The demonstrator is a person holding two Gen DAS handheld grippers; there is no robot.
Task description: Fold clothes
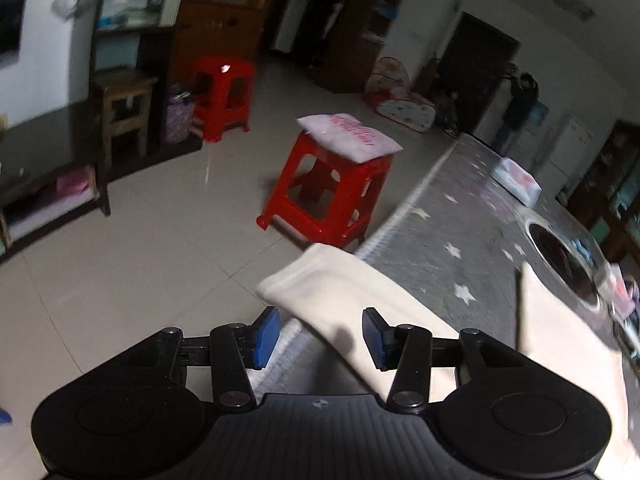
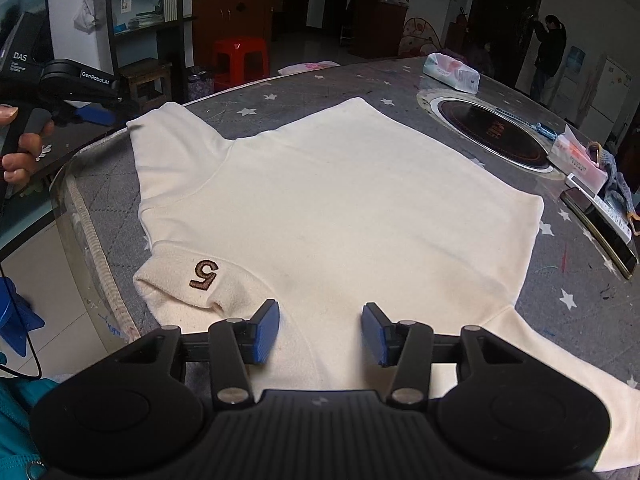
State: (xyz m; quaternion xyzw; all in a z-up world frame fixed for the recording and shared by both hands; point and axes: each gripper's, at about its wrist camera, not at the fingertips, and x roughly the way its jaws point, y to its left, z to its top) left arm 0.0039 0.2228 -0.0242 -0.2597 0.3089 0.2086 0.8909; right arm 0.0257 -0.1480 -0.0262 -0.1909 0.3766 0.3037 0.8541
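Observation:
A cream sweatshirt (image 2: pixel 360 200) lies flat on a grey star-print table (image 2: pixel 304 84); a folded sleeve with a brown "5" (image 2: pixel 204 274) lies at its near left. My right gripper (image 2: pixel 319 330) is open and empty, just above the garment's near edge. My left gripper (image 1: pixel 320 334) is open, hovering over the other cream sleeve (image 1: pixel 340 284) at the table's edge; it also shows in the right wrist view (image 2: pixel 96 114), at the far left beside that sleeve's end (image 2: pixel 160 120).
An inset round cooktop (image 2: pixel 492 132), tissue packs (image 2: pixel 452 72), a phone and clutter (image 2: pixel 592 184) lie on the table's right. Red stools (image 1: pixel 332 188) stand on the tiled floor beyond the left edge, one bearing a pink cushion (image 1: pixel 352 136). A person (image 2: pixel 548 52) stands far back.

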